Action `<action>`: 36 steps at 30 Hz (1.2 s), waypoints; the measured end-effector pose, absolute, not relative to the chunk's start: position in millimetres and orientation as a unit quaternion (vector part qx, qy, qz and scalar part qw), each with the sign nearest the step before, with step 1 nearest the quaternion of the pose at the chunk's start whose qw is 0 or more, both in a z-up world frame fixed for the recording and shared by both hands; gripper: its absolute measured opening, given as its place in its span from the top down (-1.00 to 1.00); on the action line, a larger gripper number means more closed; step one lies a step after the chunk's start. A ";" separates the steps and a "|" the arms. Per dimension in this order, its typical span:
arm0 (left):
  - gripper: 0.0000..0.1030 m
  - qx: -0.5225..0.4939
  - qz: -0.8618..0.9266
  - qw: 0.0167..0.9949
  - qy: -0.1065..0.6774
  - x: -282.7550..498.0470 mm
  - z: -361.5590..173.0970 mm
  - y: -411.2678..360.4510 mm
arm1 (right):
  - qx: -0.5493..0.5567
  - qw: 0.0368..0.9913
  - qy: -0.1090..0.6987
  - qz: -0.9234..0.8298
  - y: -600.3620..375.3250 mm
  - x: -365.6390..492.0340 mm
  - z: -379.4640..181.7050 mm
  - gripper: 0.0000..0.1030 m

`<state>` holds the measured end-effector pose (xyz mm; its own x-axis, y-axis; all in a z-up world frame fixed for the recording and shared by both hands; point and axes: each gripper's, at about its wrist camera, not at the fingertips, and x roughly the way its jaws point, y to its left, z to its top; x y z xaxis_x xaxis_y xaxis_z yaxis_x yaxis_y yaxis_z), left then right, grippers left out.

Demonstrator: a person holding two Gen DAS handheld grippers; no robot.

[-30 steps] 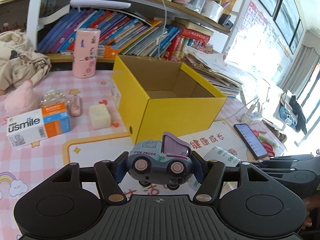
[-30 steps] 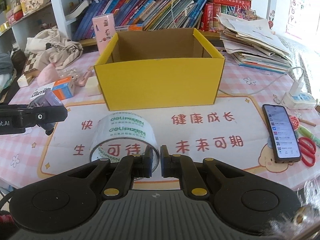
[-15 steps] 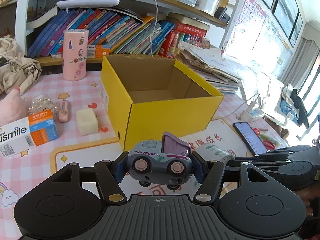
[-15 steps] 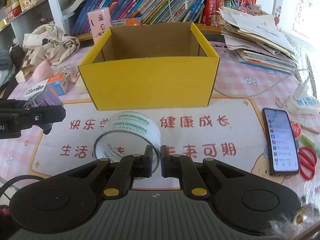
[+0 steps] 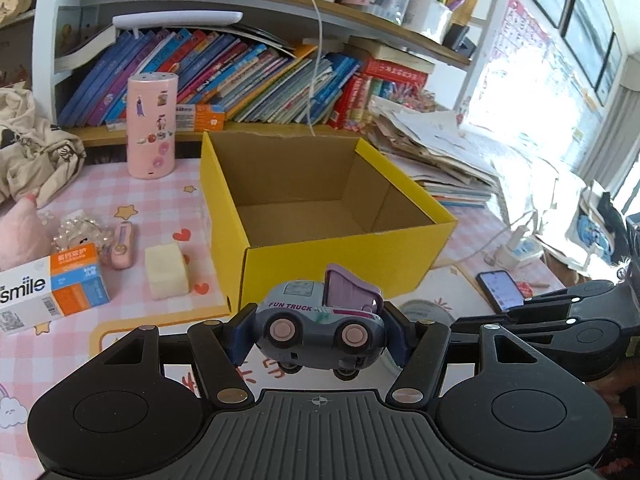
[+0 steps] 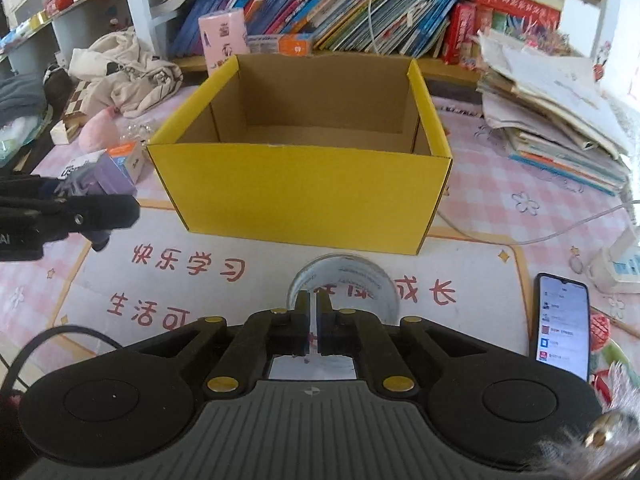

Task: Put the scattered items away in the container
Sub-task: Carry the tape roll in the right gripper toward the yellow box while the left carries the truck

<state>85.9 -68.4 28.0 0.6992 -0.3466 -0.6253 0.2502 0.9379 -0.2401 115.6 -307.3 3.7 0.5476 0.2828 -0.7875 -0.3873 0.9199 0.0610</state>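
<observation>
The open yellow cardboard box [image 6: 304, 188] stands just ahead of both tongs. The right gripper [image 6: 313, 320] is pinched tight on the wall of a clear tape roll [image 6: 344, 284], apparently lifted. The left gripper [image 5: 318, 334], partly spread, clamps a grey-purple toy truck [image 5: 320, 320] before the box's near corner.

Daylight is pouring in from the window [image 5: 560, 92] at the right of the left wrist view, blowing out the paper stack [image 5: 460, 148] beside it to near white. The yellow box [image 5: 340, 264] is showing evenly lit, its interior lying in soft shade. In the right wrist view the light is falling flatter, with faint glare sitting on the phone [image 6: 564, 320] screen. Fisheye distortion is bending the bookshelf [image 6: 360, 8] and darkening the corners; detail is softening toward the edges.
</observation>
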 end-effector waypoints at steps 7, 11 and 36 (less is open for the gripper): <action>-0.24 -0.074 -0.142 0.914 0.374 87.3 19.0 -68.3 | -0.084 0.867 0.460 0.171 -307.2 130.7 -13.5 -0.74; -0.24 -0.077 -0.136 0.912 0.380 86.7 16.3 -66.6 | -0.105 0.851 0.487 0.164 -302.8 139.8 -32.2 -0.84; -0.24 -0.085 -0.133 0.911 0.381 78.0 14.5 -55.2 | -0.091 0.844 0.494 0.188 -290.2 141.4 -35.0 -0.57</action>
